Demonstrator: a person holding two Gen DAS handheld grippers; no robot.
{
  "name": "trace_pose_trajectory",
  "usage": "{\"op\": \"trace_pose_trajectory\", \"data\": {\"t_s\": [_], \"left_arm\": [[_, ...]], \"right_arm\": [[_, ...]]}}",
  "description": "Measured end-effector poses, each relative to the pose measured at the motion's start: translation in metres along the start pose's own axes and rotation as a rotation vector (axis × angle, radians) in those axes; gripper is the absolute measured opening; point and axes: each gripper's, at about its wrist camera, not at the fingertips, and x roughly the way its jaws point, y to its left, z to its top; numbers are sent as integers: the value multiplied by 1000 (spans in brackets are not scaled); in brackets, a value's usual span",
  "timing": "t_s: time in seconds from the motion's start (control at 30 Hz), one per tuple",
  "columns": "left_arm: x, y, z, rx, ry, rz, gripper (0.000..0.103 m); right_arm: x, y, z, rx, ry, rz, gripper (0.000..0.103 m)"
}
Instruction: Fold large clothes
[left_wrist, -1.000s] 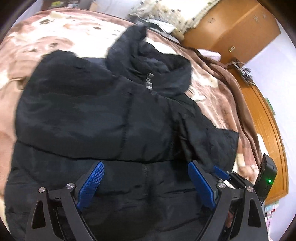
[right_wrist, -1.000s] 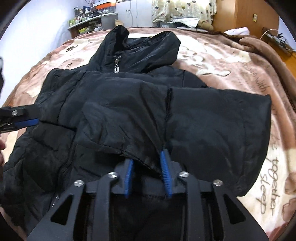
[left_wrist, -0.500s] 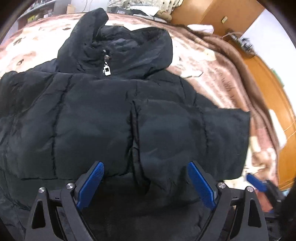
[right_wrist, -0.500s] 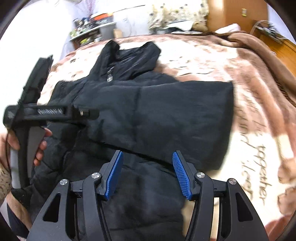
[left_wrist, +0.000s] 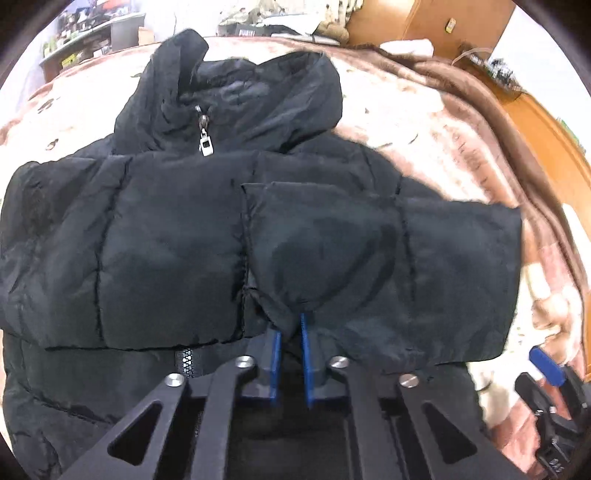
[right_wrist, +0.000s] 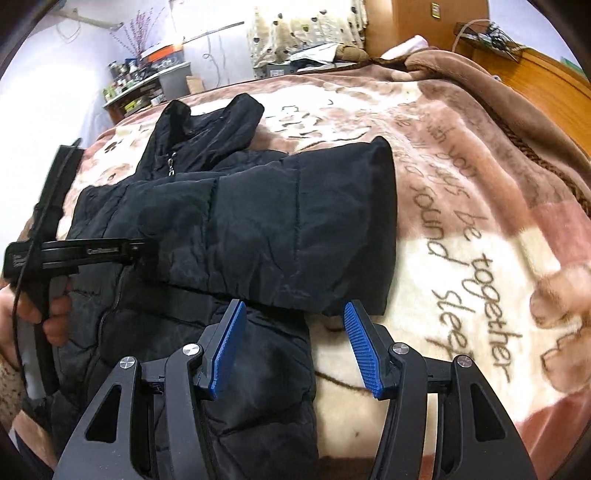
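A black puffer jacket (left_wrist: 177, 236) with a hood (left_wrist: 258, 96) and a silver zipper pull (left_wrist: 205, 144) lies front up on the bed. Both sleeves are folded across its chest. My left gripper (left_wrist: 291, 332) is shut on the lower edge of the folded right sleeve (left_wrist: 369, 266). In the right wrist view the jacket (right_wrist: 236, 229) fills the left half, and my right gripper (right_wrist: 293, 328) is open and empty just below the sleeve's outer corner (right_wrist: 354, 295). The left gripper's body (right_wrist: 74, 251) shows at the left, held by a hand.
A brown and cream blanket with lettering (right_wrist: 461, 229) covers the bed. A wooden wardrobe (left_wrist: 443, 18) and wooden bed frame (right_wrist: 546, 74) stand at the back right. A cluttered shelf (right_wrist: 147, 85) is at the back left.
My left gripper has closed on the lower edge of the folded sleeve. My right gripper let go of the sleeve, opened and drew back to the right.
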Motion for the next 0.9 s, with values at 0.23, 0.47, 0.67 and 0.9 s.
{"op": "trace_pose_trajectory", "data": {"t_s": [0.23, 0.47, 0.67, 0.9], "left_arm": [[-50, 4, 1, 29, -103, -49, 5], [-103, 17, 17, 39, -213, -78, 5], [-136, 59, 28, -19, -285, -54, 5], [-124, 133, 19, -124, -253, 5, 5]], "right_arm": [[-14, 4, 7, 0, -30, -19, 56], [-24, 27, 23, -31, -68, -17, 56], [-16, 48, 37, -55, -71, -4, 56], [11, 80, 55, -69, -57, 19, 56]]}}
